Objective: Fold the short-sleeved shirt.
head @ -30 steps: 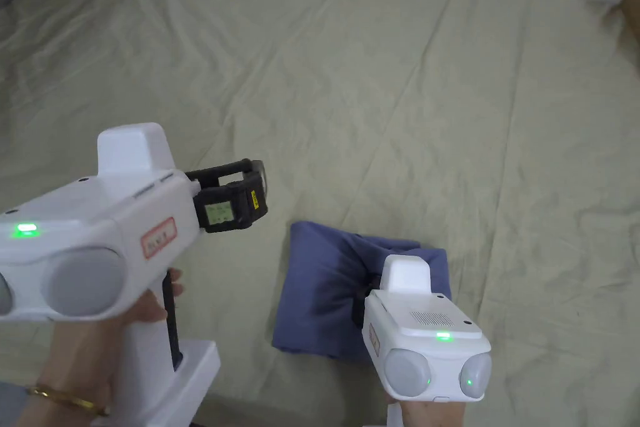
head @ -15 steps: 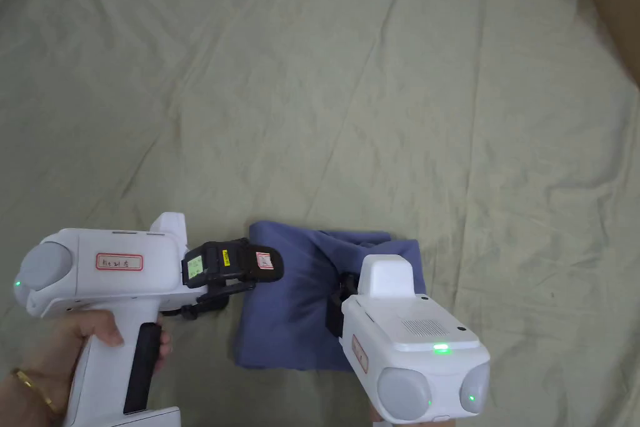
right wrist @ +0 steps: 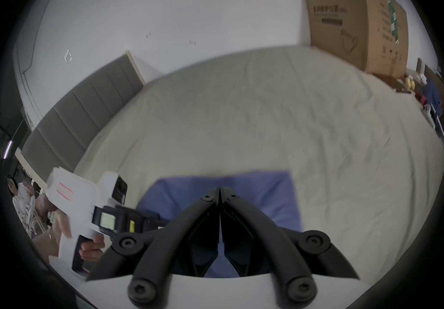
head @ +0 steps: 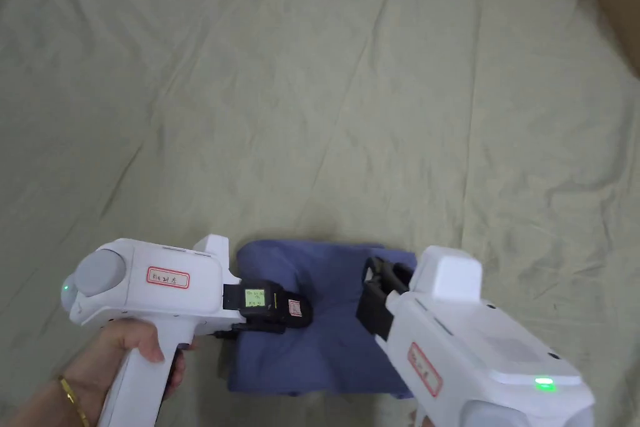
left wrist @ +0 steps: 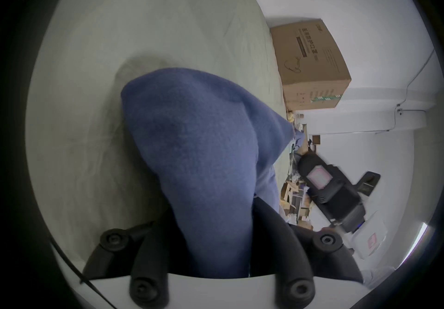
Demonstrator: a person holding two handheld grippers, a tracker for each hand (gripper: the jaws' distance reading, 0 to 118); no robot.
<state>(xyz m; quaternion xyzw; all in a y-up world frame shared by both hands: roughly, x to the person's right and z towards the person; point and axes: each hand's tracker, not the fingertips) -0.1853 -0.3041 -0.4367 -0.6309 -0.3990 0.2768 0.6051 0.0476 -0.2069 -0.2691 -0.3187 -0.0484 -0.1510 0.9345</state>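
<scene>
Shirt [head: 325, 316] lies on the sheet [head: 375, 103] as a compact blue square, near edge toward us. Our left gripper [head: 294, 312] pinches a bunched fold at its left side; cloth fills the space between the jaws in the left gripper view. Right gripper [right wrist: 219, 194] hovers above the shirt, jaws pressed together, empty. Risk, as we judge it: lifting the pinched fold would drag the layers apart and undo the square.
</scene>
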